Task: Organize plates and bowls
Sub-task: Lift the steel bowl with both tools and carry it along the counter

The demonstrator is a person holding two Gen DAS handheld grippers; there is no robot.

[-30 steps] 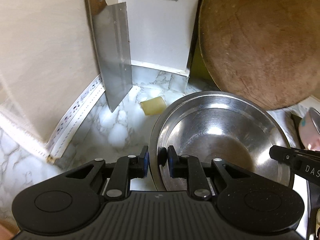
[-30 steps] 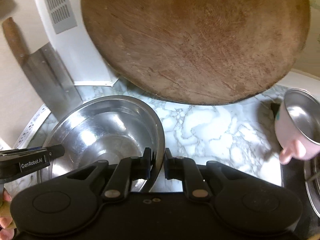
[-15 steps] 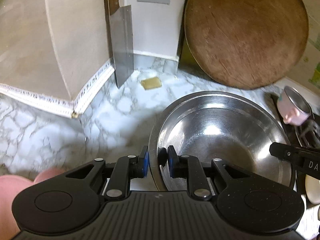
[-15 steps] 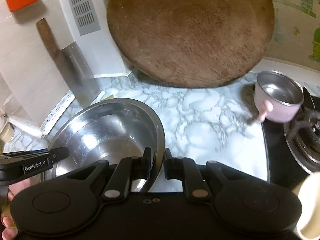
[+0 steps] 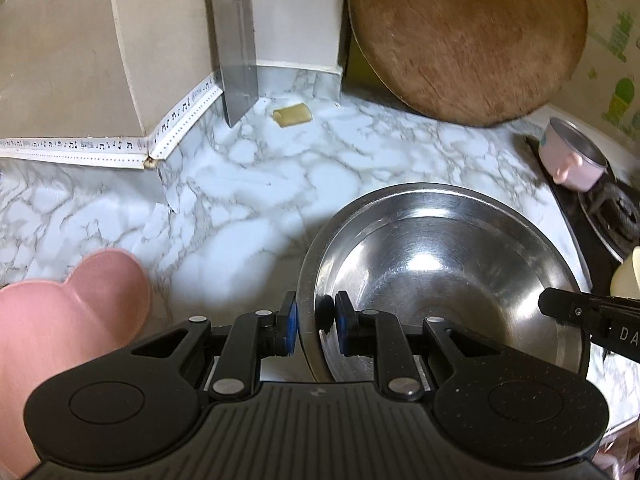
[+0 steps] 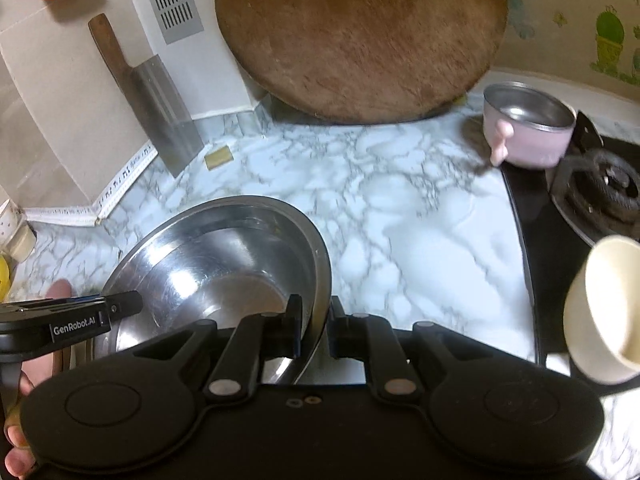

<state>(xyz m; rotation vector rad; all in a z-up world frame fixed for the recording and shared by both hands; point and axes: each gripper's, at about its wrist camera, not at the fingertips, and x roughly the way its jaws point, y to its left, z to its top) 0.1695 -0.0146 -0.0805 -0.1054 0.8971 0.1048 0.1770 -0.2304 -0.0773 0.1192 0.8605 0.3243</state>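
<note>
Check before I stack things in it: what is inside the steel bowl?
The steel bowl shows only bare, shiny metal inside, with reflections. The near part of its floor is hidden behind the left gripper and right gripper clamping its rim.

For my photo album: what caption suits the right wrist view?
Both grippers' fingers clamp opposite rims of a steel bowl above the marble counter.

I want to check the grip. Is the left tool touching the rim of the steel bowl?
Touching. In the left wrist view the left tool has one pad on each side of the steel bowl rim, both pressed against the metal, no gap visible.
</note>
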